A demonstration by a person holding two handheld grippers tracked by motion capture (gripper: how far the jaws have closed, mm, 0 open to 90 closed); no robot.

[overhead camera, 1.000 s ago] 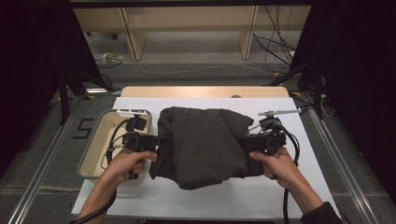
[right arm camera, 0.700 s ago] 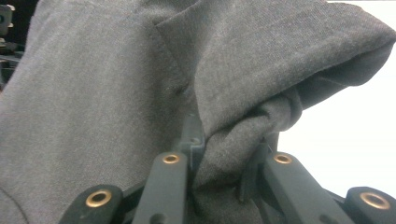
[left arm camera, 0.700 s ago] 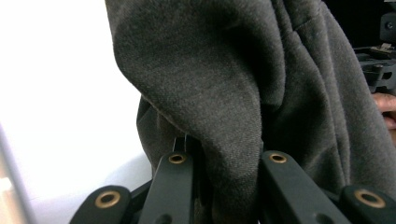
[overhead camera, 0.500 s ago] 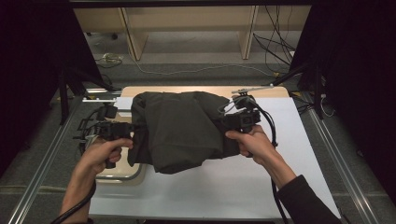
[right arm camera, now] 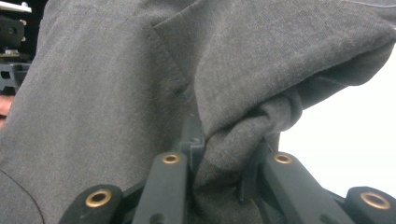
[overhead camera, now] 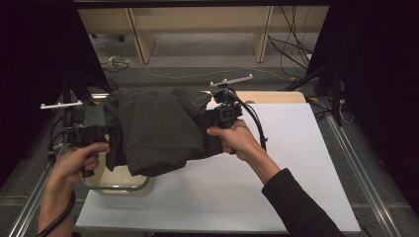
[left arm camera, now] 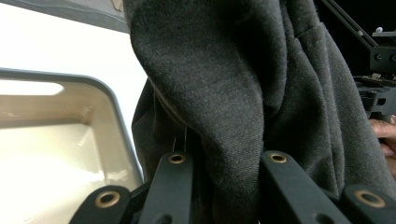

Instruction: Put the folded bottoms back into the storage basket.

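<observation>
A dark grey folded garment [overhead camera: 158, 131] hangs in the air between my two grippers, above the left side of the white table [overhead camera: 286, 163]. My left gripper [overhead camera: 107, 136] is shut on the garment's left edge, with cloth [left arm camera: 233, 84] bunched between its black jaws [left arm camera: 224, 161]. At the garment's right edge my right gripper [overhead camera: 205, 121] is shut too, and a thick fold [right arm camera: 219, 140] is pinched between its jaws [right arm camera: 226, 161]. The lower part of the garment droops over a beige bin [overhead camera: 116, 182].
The beige bin [left arm camera: 60, 140] stands at the table's left edge, its inside bare where it shows. Metal rails [overhead camera: 368, 182] run along both table sides. Wooden furniture legs [overhead camera: 141, 39] and cables [overhead camera: 291, 44] lie on the floor beyond the table.
Both hands have carried the garment leftward and upward, from the middle of the table to above the bin. Both grips stay on the cloth.
</observation>
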